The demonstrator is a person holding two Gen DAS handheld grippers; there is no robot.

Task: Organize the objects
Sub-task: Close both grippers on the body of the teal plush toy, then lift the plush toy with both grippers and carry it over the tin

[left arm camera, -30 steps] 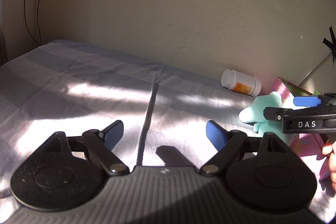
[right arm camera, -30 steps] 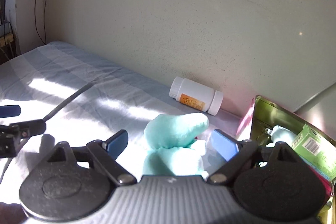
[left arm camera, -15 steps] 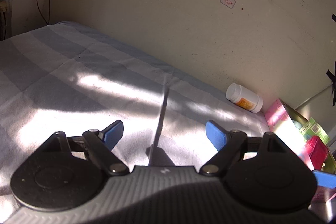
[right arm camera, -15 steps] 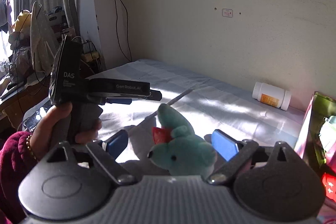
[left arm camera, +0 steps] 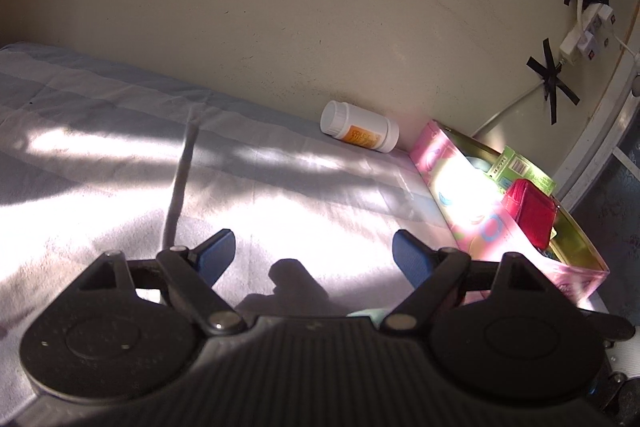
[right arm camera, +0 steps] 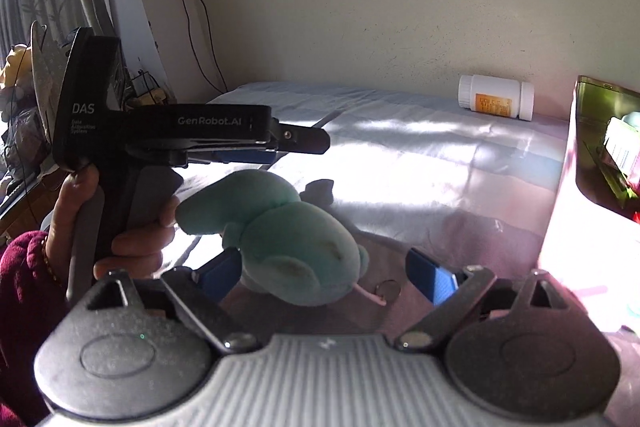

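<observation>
A teal plush toy point(right arm camera: 292, 239) lies on the bed sheet between the open fingers of my right gripper point(right arm camera: 326, 273), closer to the left finger; I cannot tell if it touches. My left gripper point(left arm camera: 314, 257) is open and empty above the sunlit sheet; in the right wrist view it point(right arm camera: 304, 141) hovers just above and behind the plush. A white pill bottle point(left arm camera: 360, 132) lies on its side against the wall, also in the right wrist view point(right arm camera: 496, 103). A pink open box point(left arm camera: 472, 195) at the right holds a red pouch point(left arm camera: 530, 213) and a green carton point(left arm camera: 520, 169).
The striped grey bed sheet point(left arm camera: 120, 155) runs to a cream wall point(left arm camera: 280, 27). A power strip and cables point(left arm camera: 580, 35) are taped on the wall at right. Curtains and clutter point(right arm camera: 24, 87) stand beyond the bed's left end.
The right gripper has swung left and drawn back with the plush between its fingers. The plush has turned over. The left gripper turned right, toward the box and bottle.
</observation>
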